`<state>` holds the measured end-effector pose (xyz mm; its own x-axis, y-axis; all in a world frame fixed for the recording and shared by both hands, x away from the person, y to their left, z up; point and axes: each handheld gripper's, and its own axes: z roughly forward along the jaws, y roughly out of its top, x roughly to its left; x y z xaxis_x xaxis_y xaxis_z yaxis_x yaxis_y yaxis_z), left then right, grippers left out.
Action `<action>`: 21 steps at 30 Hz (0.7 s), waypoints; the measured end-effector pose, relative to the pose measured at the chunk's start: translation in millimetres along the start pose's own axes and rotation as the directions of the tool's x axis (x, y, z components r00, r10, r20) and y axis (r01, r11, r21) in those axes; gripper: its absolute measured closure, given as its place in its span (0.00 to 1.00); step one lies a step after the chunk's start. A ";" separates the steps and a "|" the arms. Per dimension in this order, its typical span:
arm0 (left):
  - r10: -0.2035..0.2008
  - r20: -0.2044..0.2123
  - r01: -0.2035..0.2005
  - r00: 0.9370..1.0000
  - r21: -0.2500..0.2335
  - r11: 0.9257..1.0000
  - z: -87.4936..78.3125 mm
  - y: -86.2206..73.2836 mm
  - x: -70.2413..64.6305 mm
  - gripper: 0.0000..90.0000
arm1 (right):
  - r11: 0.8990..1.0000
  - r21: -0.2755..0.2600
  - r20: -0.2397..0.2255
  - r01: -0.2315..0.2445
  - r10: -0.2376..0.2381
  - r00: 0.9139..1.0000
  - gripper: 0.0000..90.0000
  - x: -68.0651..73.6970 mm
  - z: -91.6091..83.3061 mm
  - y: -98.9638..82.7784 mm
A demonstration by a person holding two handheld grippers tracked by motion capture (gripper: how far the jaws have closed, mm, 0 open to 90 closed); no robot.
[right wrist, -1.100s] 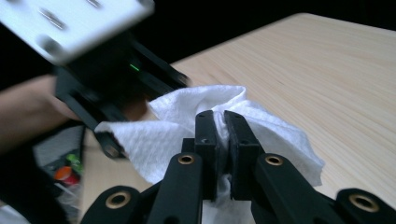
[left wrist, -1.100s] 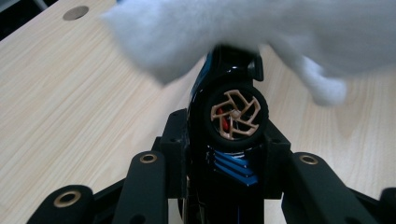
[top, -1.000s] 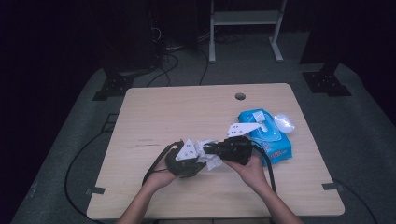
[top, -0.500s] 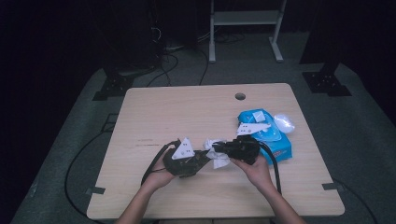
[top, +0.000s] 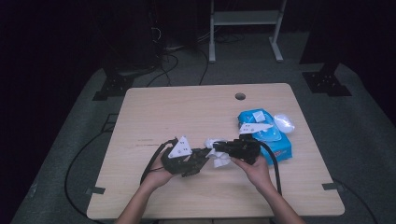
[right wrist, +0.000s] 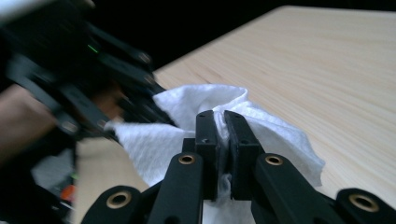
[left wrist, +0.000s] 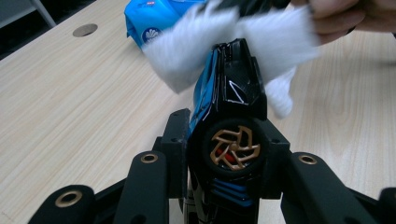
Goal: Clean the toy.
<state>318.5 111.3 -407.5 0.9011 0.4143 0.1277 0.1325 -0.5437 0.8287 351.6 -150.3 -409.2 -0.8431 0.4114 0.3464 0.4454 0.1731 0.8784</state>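
Between both claws, white wipe (right wrist: 196,126) touches toy car (left wrist: 231,116)

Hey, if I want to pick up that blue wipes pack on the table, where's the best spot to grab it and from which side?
Grip the blue wipes pack across its short width near the middle, coming straight down from above. It lies flat on the table, soft-sided, with its lid flap raised on top, so stay clear of the flap; its far side looks open.
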 end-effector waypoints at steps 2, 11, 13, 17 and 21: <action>0.006 0.001 -0.006 1.000 -0.003 1.000 0.8 1.3 -0.8 0.70 | 1.000 -0.019 -0.012 0.010 -0.010 1.000 0.93 3.3 -2.0 4.2; -0.006 -0.004 0.006 1.000 -0.020 1.000 -2.1 1.4 1.6 0.71 | 0.997 0.044 0.005 -0.058 0.058 0.998 0.93 -13.3 7.2 -20.6; -0.015 -0.006 0.014 1.000 -0.028 1.000 -2.0 0.8 2.2 0.71 | 0.996 0.064 0.007 -0.069 0.069 0.998 0.93 -16.0 10.9 -24.8; -0.018 0.000 0.018 1.000 -0.032 0.999 -1.4 0.7 1.7 0.71 | 0.990 0.096 -0.013 -0.106 0.108 0.994 0.93 -19.1 20.2 -31.7; -0.022 -0.001 0.022 1.000 -0.043 0.999 -1.2 1.4 1.1 0.71 | 0.987 0.086 -0.044 -0.135 0.139 0.989 0.93 -19.0 23.6 -32.6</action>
<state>319.2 111.8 -405.5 0.8976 0.4269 0.1099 0.1346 -0.5028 0.8538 360.2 -142.6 -452.1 -0.7852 0.3916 0.4797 0.5796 0.1919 0.7920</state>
